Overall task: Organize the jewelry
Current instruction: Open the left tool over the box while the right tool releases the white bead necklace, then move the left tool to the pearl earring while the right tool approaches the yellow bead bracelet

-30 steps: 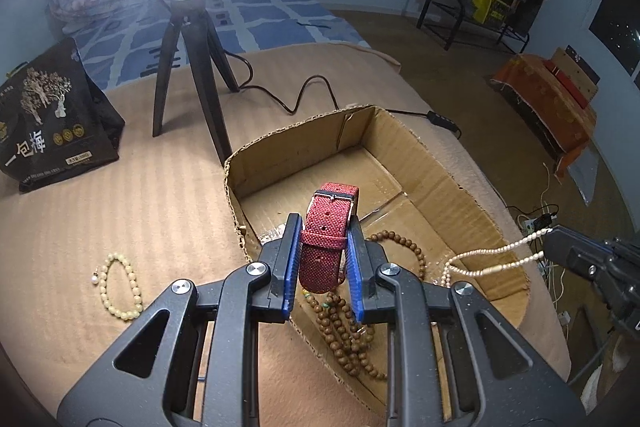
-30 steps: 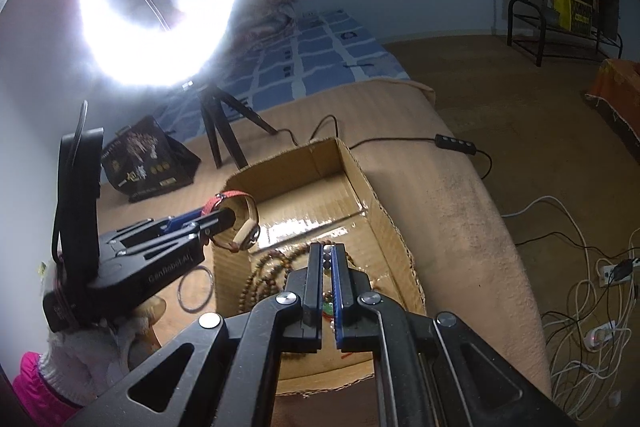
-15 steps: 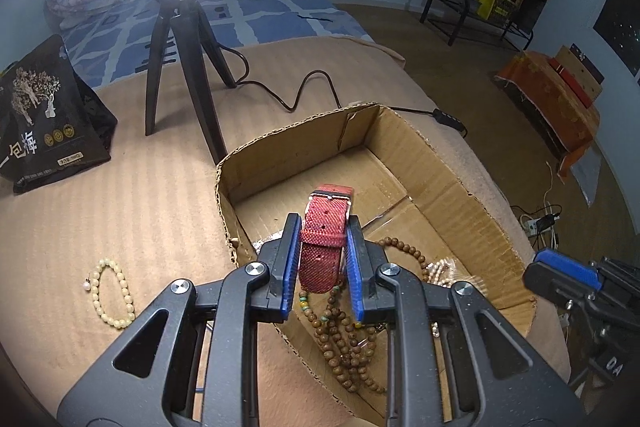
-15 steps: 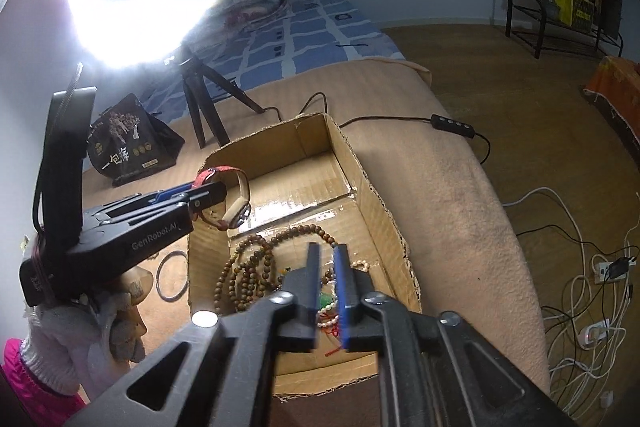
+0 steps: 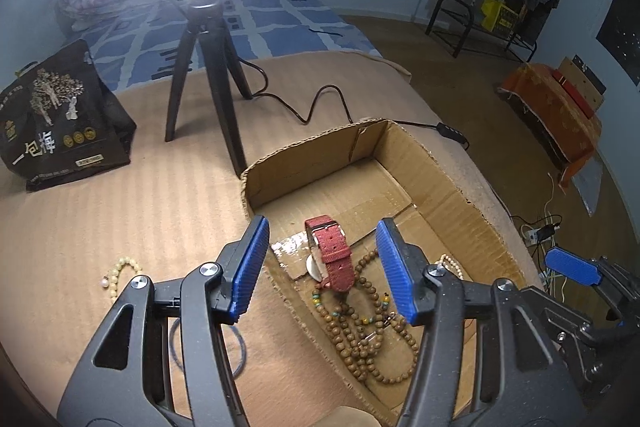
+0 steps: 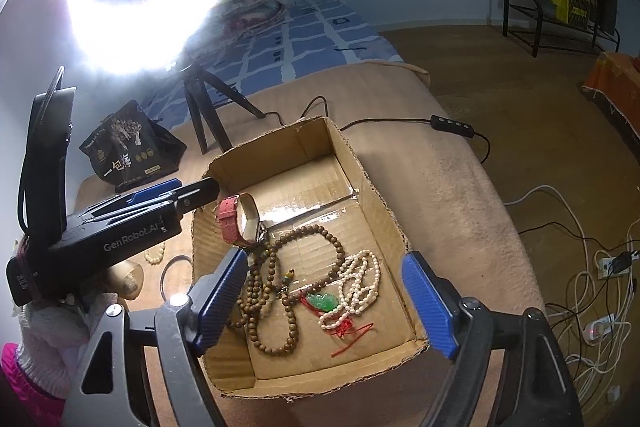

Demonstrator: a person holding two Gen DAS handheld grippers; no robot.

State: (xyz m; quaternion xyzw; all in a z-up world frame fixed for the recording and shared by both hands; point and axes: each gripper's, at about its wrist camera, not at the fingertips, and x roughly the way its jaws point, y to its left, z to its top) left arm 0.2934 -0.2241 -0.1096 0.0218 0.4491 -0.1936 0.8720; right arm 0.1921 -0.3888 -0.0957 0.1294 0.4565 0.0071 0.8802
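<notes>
Currently the cardboard box on the bed holds the wooden bead strands, the pearl necklace toward its right wall and the red watch near its left wall, while a pale bead bracelet and a dark ring lie on the blanket outside the box's left wall. Both the left gripper and the right gripper are spread wide and empty. Judged from this, the left gripper is nearer the two outside pieces, which lie to its left and below it; the watch lies directly ahead of it, strap running away along its fingers.
</notes>
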